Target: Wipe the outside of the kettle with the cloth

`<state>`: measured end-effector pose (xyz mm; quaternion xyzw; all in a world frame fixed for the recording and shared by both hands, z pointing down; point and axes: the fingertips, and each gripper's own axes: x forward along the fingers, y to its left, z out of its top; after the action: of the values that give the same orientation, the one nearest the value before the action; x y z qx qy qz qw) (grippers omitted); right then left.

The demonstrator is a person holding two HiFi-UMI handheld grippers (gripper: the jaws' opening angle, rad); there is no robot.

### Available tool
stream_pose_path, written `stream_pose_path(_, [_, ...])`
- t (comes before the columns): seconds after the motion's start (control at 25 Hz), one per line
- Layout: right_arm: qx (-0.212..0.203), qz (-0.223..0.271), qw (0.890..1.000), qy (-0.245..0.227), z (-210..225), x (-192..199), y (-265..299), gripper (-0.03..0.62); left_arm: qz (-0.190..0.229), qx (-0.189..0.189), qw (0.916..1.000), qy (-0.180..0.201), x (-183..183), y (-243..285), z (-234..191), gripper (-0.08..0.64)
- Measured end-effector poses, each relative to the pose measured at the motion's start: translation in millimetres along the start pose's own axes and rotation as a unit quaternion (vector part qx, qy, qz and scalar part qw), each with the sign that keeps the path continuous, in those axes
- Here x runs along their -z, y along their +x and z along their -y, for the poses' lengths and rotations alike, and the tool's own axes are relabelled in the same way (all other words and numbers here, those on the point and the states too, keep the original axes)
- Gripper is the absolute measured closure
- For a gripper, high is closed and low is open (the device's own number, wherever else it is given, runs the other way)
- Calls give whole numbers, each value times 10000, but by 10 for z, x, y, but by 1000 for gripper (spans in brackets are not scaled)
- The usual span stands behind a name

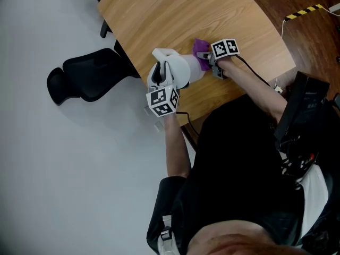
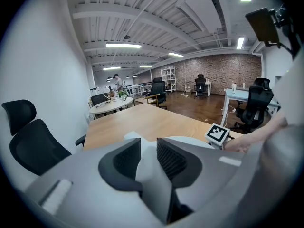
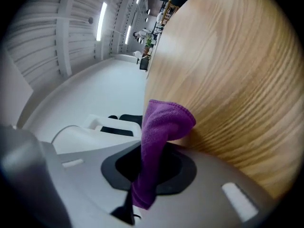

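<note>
The white kettle (image 1: 179, 69) stands near the front edge of the wooden table (image 1: 175, 15). My left gripper (image 1: 161, 85) reaches it from the near side and is shut on the kettle's handle (image 2: 146, 167), which fills the gap between the pads. The kettle's rounded body (image 2: 187, 140) shows just past the left gripper (image 2: 148, 145). My right gripper (image 1: 207, 58) is at the kettle's right side, shut on a purple cloth (image 1: 200, 48). In the right gripper view the cloth (image 3: 164, 122) sticks up out of the right gripper (image 3: 153, 158), beside the kettle (image 3: 90, 133).
A black office chair (image 1: 87, 79) stands on the pale floor left of the table, close to the kettle's corner. Black equipment (image 1: 305, 116) sits at my right side. Beyond the kettle the tabletop (image 3: 228, 75) stretches away. More desks and chairs (image 2: 251, 103) stand far across the room.
</note>
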<state>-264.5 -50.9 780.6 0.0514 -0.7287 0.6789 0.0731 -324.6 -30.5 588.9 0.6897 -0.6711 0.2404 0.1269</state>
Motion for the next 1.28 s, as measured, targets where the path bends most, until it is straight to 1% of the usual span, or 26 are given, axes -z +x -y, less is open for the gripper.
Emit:
stream_pose_path(0.12, [513, -190, 9984, -169, 210, 56, 32, 537, 48, 31, 10000, 51, -6, -5, 6, 518])
stream_pose_path(0.2, [738, -345, 9957, -431, 232, 61, 53, 537, 97, 72, 9999, 111, -23, -2, -13, 517])
stream_pose_path(0.28, [897, -470, 9927, -660, 240, 66, 84, 538, 138, 192, 9996, 178, -35, 12, -44, 517])
stream_pose_path(0.36, [938, -520, 9918, -695, 263, 91, 108, 540, 165, 422, 9986, 281, -30, 44, -62, 515])
stream_pose_path(0.44, [915, -530, 9924, -632, 284, 137, 122, 540, 193, 746, 9962, 417, -25, 75, -71, 515])
stream_pose_path(0.56, [884, -492, 9936, -505, 306, 219, 125, 541, 239, 1229, 9908, 514, -37, 114, -101, 518])
stream_pose_path(0.64, [910, -483, 9934, -502, 321, 289, 116, 541, 237, 1503, 9868, 555, -43, 130, -98, 518])
stream_pose_path(0.72, [915, -515, 9932, -495, 349, 381, 116, 541, 209, 1709, 9826, 694, -24, 131, -68, 518])
stream_pose_path(0.8, [823, -514, 9945, -387, 380, 462, 117, 541, 188, 1811, 9797, 842, -2, 133, -51, 518])
stream_pose_path(0.84, [730, -469, 9958, -290, 382, 480, 105, 540, 173, 1809, 9795, 865, 0, 139, -54, 518])
stream_pose_path(0.92, [453, -276, 9985, -92, 296, 462, 15, 538, 123, 1648, 9831, 784, -23, 145, -65, 515])
stream_pose_path(1.0, [-11, 65, 10000, 4, 6, 345, -176, 537, 78, 1303, 9896, 603, -77, 112, -60, 503])
stream_pose_path(1.04, [-352, 276, 9990, 35, -215, 257, -286, 537, 55, 1102, 9925, 519, -102, 81, -54, 497])
stream_pose_path(1.08, [-746, 480, 9960, 75, -463, 166, -392, 537, 21, 903, 9949, 450, -114, 50, -48, 495])
stream_pose_path(1.16, [-1554, 780, 9847, 99, -967, 5, -577, 537, -97, 561, 9977, 360, -75, 13, -37, 494])
stream_pose_path(1.2, [-1912, 868, 9777, -20, -1211, -65, -651, 536, -165, 420, 9984, 347, -32, 12, -36, 492])
stream_pose_path(1.28, [-2467, 938, 9628, -575, -1660, -188, -752, 537, -240, 194, 9988, 387, 26, 18, -42, 492])
